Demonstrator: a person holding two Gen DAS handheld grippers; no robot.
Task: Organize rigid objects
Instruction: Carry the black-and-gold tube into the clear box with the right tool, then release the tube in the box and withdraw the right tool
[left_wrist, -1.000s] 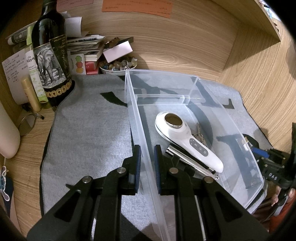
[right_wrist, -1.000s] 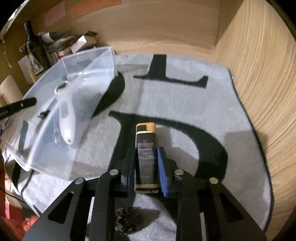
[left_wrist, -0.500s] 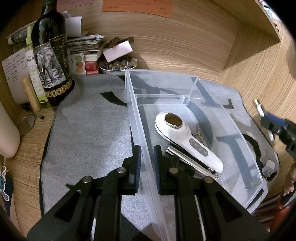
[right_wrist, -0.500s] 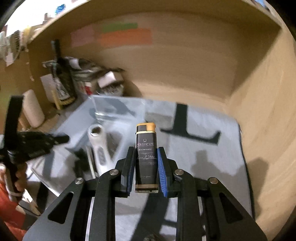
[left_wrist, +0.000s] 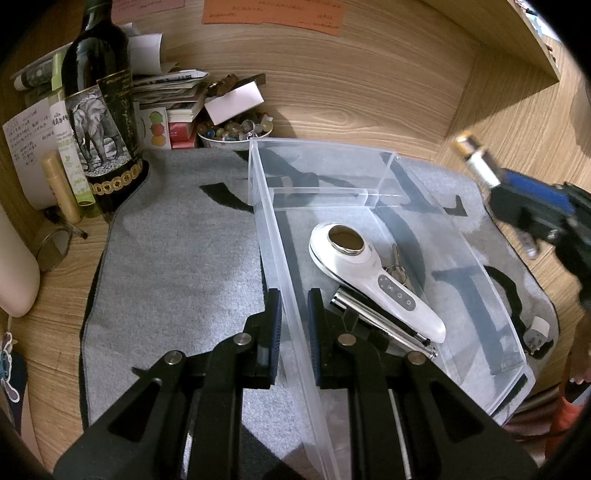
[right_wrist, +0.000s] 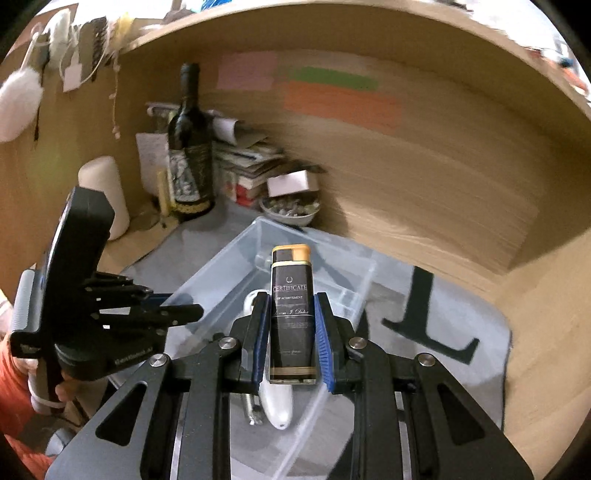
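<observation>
A clear plastic bin (left_wrist: 480, 280) lies on the grey mat. In it are a white handheld massager (left_wrist: 373, 269), a silver pen-like tool (left_wrist: 384, 325) and keys (left_wrist: 397, 267). My left gripper (left_wrist: 294, 321) is shut on the bin's left wall, one finger on each side. My right gripper (right_wrist: 290, 343) is shut on a black lighter with a gold cap (right_wrist: 291, 314) and holds it upright in the air above the bin (right_wrist: 221, 273). The lighter also shows at the right of the left wrist view (left_wrist: 476, 160).
A dark wine bottle (left_wrist: 101, 110), stacked papers and a bowl of stones (left_wrist: 234, 129) stand at the back left. Wooden walls close the back and right. A small white plug (left_wrist: 537, 332) lies on the mat (left_wrist: 177, 266) right of the bin.
My right gripper has lifted the lighter off the mat and carried it left, over the bin. My left gripper has kept its hold on the bin wall.
</observation>
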